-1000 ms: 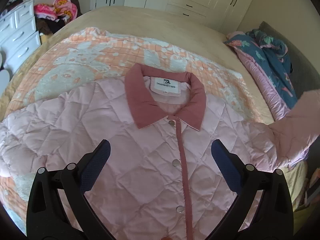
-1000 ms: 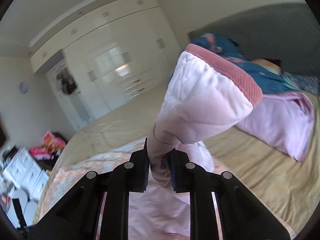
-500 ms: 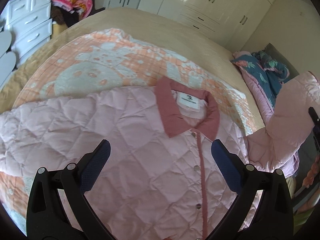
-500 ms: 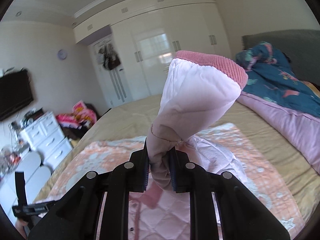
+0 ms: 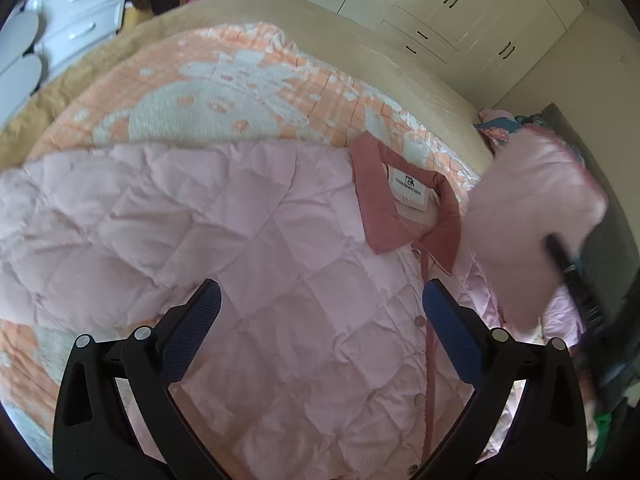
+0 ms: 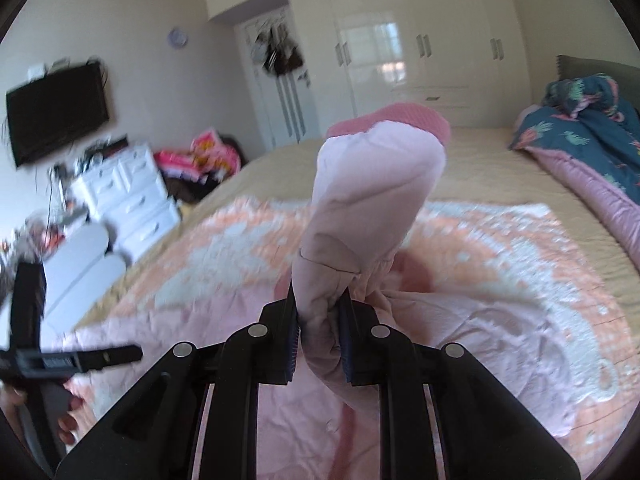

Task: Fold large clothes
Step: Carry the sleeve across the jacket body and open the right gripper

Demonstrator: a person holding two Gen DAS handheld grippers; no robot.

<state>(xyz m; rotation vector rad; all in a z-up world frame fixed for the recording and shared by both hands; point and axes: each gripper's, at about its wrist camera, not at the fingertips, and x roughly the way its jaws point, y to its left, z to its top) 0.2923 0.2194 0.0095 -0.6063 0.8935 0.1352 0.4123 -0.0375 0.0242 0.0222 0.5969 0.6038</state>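
A pink quilted jacket (image 5: pixel 248 248) with a darker pink collar (image 5: pixel 376 204) lies front up and buttoned on an orange and white blanket (image 5: pixel 224 80) on the bed. My left gripper (image 5: pixel 320 316) is open and empty, hovering above the jacket's chest. My right gripper (image 6: pixel 320 340) is shut on the jacket's sleeve (image 6: pixel 372 200) and holds it lifted above the jacket body (image 6: pixel 460 340), cuff upward. The lifted sleeve also shows in the left wrist view (image 5: pixel 528 216), at the right of the collar.
A blue and pink duvet (image 6: pixel 592 140) is bunched at the bed's right side. White drawers (image 6: pixel 128 192) and a clothes pile (image 6: pixel 208 156) stand left of the bed. White wardrobes (image 6: pixel 400 40) line the far wall. A TV (image 6: pixel 56 108) hangs at left.
My right gripper has carried the sleeve leftward, in over the jacket body. My left gripper has shifted left, so the collar now sits further right in its view.
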